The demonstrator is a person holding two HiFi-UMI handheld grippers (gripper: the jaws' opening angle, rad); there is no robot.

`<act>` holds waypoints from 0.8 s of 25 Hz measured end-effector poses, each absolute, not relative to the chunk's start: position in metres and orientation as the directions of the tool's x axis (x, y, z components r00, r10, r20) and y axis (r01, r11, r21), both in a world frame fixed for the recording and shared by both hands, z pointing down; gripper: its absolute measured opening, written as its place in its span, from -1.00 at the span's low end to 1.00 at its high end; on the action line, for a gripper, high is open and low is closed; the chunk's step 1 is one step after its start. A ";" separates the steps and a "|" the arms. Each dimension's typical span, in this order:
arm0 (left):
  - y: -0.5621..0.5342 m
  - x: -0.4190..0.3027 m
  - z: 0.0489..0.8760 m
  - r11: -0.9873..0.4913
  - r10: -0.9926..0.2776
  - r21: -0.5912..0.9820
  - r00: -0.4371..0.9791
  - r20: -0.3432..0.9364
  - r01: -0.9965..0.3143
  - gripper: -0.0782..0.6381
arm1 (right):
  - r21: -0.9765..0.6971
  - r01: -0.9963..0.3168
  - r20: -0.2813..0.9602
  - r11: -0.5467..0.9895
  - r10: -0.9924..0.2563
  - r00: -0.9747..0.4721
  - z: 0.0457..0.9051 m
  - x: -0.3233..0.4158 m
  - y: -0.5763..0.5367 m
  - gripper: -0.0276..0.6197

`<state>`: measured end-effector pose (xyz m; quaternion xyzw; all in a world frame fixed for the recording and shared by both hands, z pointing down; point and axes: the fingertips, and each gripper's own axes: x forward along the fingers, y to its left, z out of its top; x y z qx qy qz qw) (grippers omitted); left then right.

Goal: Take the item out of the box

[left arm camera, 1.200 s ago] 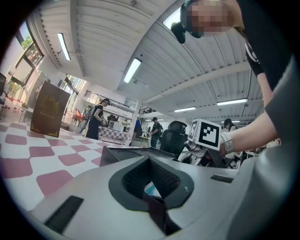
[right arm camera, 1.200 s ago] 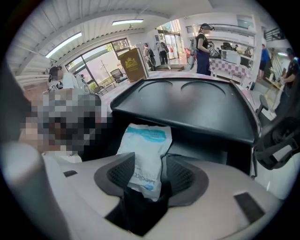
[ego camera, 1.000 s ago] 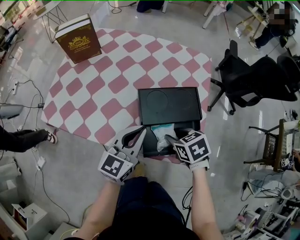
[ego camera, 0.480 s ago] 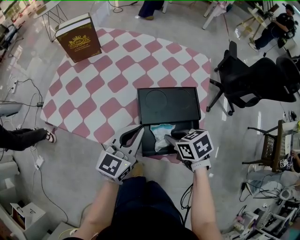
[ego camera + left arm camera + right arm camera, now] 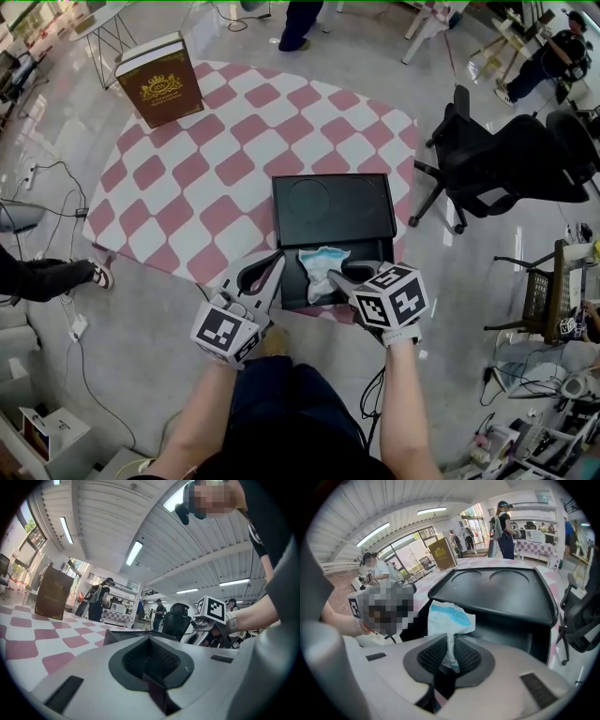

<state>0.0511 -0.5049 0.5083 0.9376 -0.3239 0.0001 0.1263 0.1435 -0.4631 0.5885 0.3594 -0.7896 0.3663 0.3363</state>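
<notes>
Right tongs (image 5: 334,275) are reached into the open black box (image 5: 291,292) from its near right side, pointed steeply down. Their jaws have just been closing and are now pinched on a thin edge of the white-and-blue packet (image 5: 321,262). In the right gripper view the film is caught flat between the two dark pads of the right tongs (image 5: 450,657). The rest of the packet (image 5: 449,617) is stood up beyond them.

The packet is located over the box's open compartment, towards its far side, just in front of the hinged lid (image 5: 333,206) (whether it is clear of the box bottom cannot be told). The lid (image 5: 501,590) is laid back on the far side, with two round recesses shown in it.

Left tongs (image 5: 276,261) are held level just beside the box's left wall, outside it; contact with the wall cannot be confirmed. In the left gripper view the left tongs (image 5: 151,663) are seen pressed together, with nothing between them.

The box is set on the near edge of a pink-and-white checkered rug (image 5: 187,178) on a grey floor (image 5: 141,309). A brown case with a gold emblem (image 5: 159,80) is stood upright at the rug's far left corner, well apart from the box. A black office chair (image 5: 506,159) is parked right of the rug.
</notes>
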 end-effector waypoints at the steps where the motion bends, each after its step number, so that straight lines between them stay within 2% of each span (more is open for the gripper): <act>1: -0.504 0.051 0.508 -0.757 -0.609 0.236 0.789 0.082 -0.609 -0.76 | -0.331 -0.811 0.787 0.482 -0.333 -0.519 0.586 0.143 -0.463 -0.75; 20: -0.468 0.053 0.497 -0.728 -0.642 0.248 0.763 0.078 -0.639 -0.76 | -0.228 -0.846 0.589 0.482 -0.623 -0.514 0.527 0.165 -0.446 -0.75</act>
